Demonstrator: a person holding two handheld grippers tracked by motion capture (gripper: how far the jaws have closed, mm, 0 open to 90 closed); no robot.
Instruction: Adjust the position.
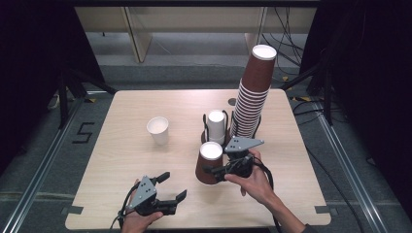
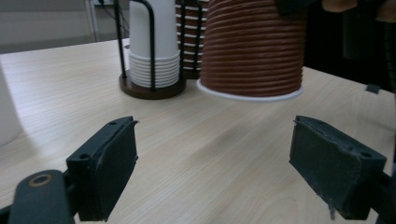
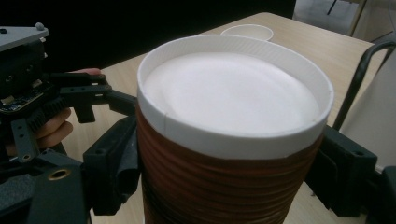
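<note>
Brown cup (image 1: 209,164) beside cup rack (image 1: 215,127), white cup (image 1: 158,129).

Two black tongs (image 2: 212,175) rising from the bottom edge, jaws standing wide apart, nothing between them but pale wood-grain worktop (image 2: 196,154). Ahead and right of centre, an upside-down brown ribbed cup (image 2: 254,51), white rim lowest, seemingly just off the worktop, upper part cut off by the top edge. Left of it, just beside, a stack of white cups (image 2: 154,46) inside a black wire holder (image 2: 150,88) on a dark round base. Behind, more brown cups (image 2: 191,35) stacked. At far left edge, a sliver of a white cup (image 2: 7,112). Dark shapes at upper right, too unclear to name.
</note>
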